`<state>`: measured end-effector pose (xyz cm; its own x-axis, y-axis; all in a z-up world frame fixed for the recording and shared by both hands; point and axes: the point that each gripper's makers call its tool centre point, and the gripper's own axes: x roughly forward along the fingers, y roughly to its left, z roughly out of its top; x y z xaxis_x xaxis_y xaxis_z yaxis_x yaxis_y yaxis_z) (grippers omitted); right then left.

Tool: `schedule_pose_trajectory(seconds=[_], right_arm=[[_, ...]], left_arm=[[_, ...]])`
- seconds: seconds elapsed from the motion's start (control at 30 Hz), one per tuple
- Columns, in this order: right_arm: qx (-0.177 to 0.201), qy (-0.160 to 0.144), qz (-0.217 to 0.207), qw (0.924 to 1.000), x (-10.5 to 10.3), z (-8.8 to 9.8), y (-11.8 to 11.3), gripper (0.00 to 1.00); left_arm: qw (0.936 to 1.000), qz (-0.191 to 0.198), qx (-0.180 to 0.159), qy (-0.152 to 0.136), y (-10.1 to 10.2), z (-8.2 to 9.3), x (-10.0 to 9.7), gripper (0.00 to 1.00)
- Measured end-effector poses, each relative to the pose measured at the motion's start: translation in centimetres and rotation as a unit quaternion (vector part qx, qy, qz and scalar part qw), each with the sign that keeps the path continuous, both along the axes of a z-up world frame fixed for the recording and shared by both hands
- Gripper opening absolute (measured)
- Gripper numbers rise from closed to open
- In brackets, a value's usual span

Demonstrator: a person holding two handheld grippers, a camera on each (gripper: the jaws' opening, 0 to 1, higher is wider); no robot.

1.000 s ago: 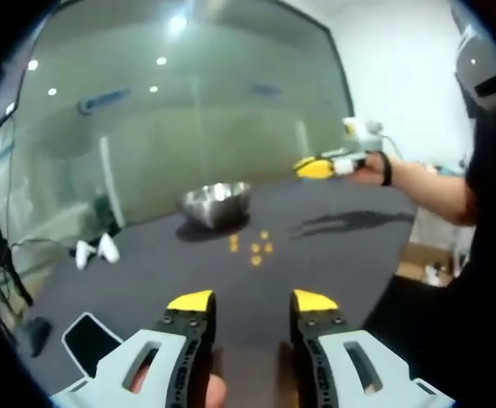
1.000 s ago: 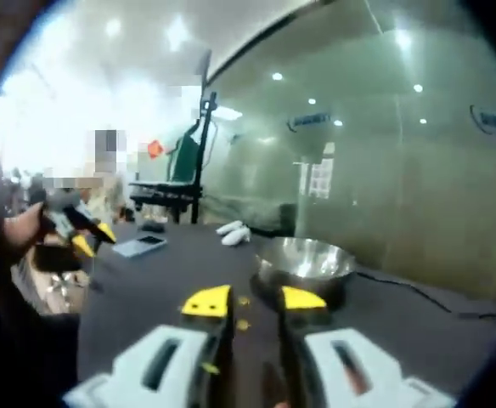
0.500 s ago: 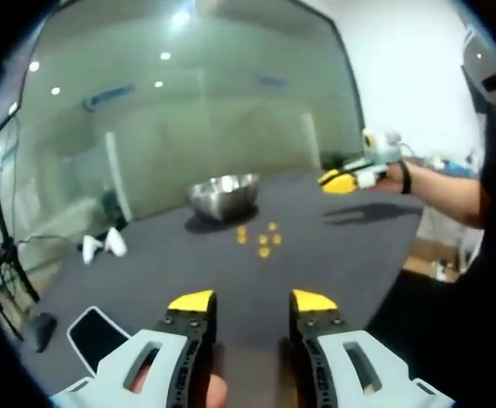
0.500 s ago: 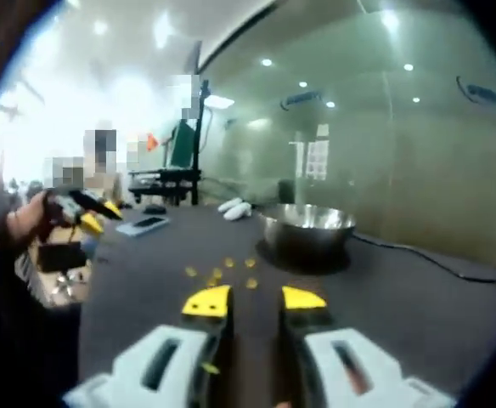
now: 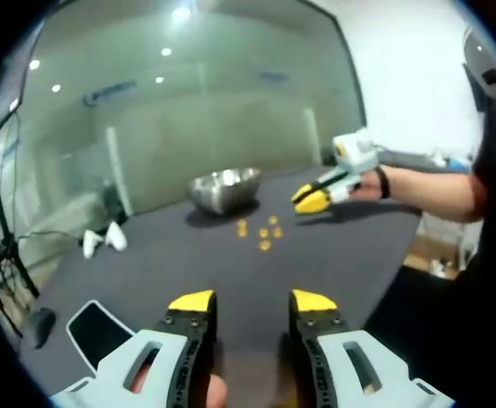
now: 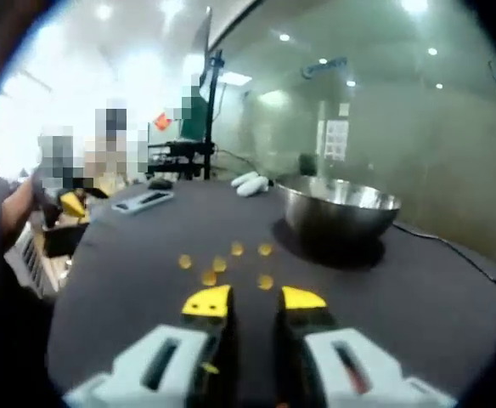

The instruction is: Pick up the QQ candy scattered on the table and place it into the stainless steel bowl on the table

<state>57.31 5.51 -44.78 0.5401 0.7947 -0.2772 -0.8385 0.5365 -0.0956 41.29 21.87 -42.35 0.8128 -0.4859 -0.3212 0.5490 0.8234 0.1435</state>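
Your right gripper [image 6: 254,300] hangs just short of the QQ candy [image 6: 265,281] scattered beside the stainless steel bowl [image 6: 340,207], jaws parted and empty; drop low, straddle one piece squarely, close gently; your left gripper [image 5: 252,300] waits open, holding nothing.

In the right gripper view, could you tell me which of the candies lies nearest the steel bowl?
The candy at the right end of the scattered group, just before the stainless steel bowl and its shadow. The other four lie farther left or closer to the right gripper.
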Motion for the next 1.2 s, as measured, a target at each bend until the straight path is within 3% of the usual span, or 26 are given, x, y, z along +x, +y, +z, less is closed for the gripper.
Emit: schedule_pose_trajectory(seconds=[0.07, 0.2, 0.37, 0.57, 0.8, 1.0, 1.2], right_arm=[[0.000, 0.016, 0.003, 0.9999, 0.7, -0.5, 0.8, 0.22], [-0.019, 0.020, 0.001, 0.9996, 2.5, -1.8, 1.5, 0.22], [-0.015, 0.046, 0.003, 0.9988, 3.0, -2.4, 1.6, 0.22], [-0.017, 0.057, -0.001, 0.9982, 3.8, -3.4, 1.5, 0.22], [-0.027, 0.048, 0.001, 0.9985, 3.7, -3.3, 1.7, 0.20], [-0.036, 0.037, 0.001, 0.9987, 4.0, -3.2, 1.9, 0.10], [-0.033, 0.042, -0.005, 0.9986, 4.0, -3.2, 1.9, 0.09]], left_arm=[[1.0000, -0.001, 0.000, 0.002, -0.1, -0.1, 0.0, 0.36], [1.0000, -0.005, 0.002, 0.000, -0.3, 0.0, -0.1, 0.36], [1.0000, -0.002, -0.004, 0.001, -0.1, -0.1, -0.3, 0.36], [0.9999, -0.013, 0.000, 0.000, -0.8, 0.1, -0.2, 0.36], [0.9998, -0.017, 0.001, 0.001, -1.1, 0.0, -0.1, 0.36], [0.9999, -0.011, -0.008, -0.007, -1.0, 0.5, 0.0, 0.36], [0.9999, -0.009, -0.005, -0.002, -0.8, 0.2, -0.2, 0.36]])
